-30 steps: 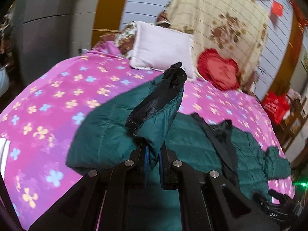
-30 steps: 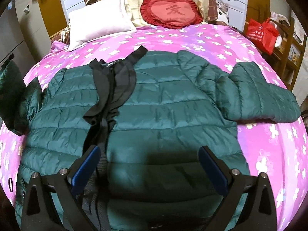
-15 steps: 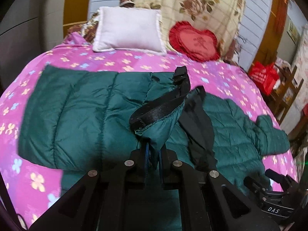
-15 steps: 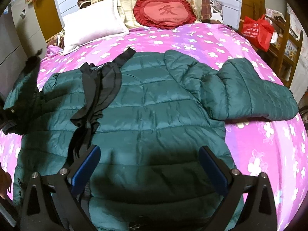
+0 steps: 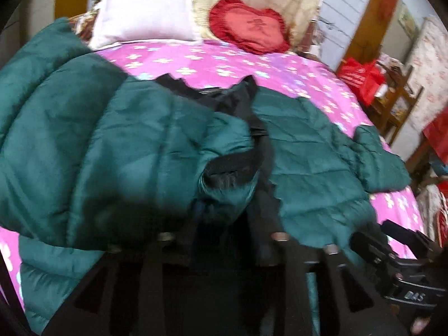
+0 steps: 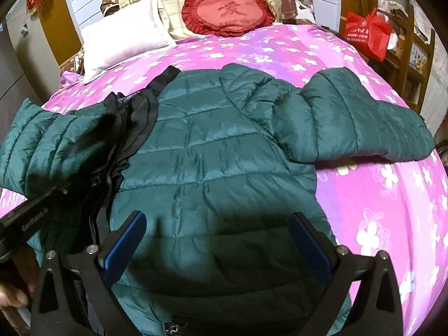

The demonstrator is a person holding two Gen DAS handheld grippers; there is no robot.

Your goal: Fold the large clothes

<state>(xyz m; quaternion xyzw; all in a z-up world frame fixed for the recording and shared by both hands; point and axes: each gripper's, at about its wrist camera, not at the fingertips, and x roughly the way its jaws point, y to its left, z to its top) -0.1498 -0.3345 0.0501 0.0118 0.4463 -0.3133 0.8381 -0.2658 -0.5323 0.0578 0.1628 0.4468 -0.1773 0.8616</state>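
Since a second ago we have carried the left sleeve [image 5: 117, 145] inward: it was held up over the bare pink sheet at the jacket's side, and it now drapes across the jacket's left half, its black cuff [image 5: 232, 168] reaching the black front placket [image 6: 131, 128]. Our left gripper [image 5: 221, 212] is blurred in its own view, but the cuff end bunches between its fingers, so we read it as clamped on the sleeve. Our right gripper [image 6: 215, 240] has barely shifted; it hovers low over the hem area, its blue-padded fingers [image 6: 126, 243] spread wide with nothing between them. The dark green puffer jacket [image 6: 218, 173] lies front up across the floral pink bedsheet [image 6: 392, 210], collar toward the pillows, directly ahead of both grippers. Its shell is shiny and quilted in horizontal channels. The right sleeve [image 6: 355, 120] is bent at the elbow and rests on the sheet beside the body. At the head of the bed sit a white pillow [image 6: 123, 42] and a ruffled red heart-shaped cushion [image 6: 226, 12].
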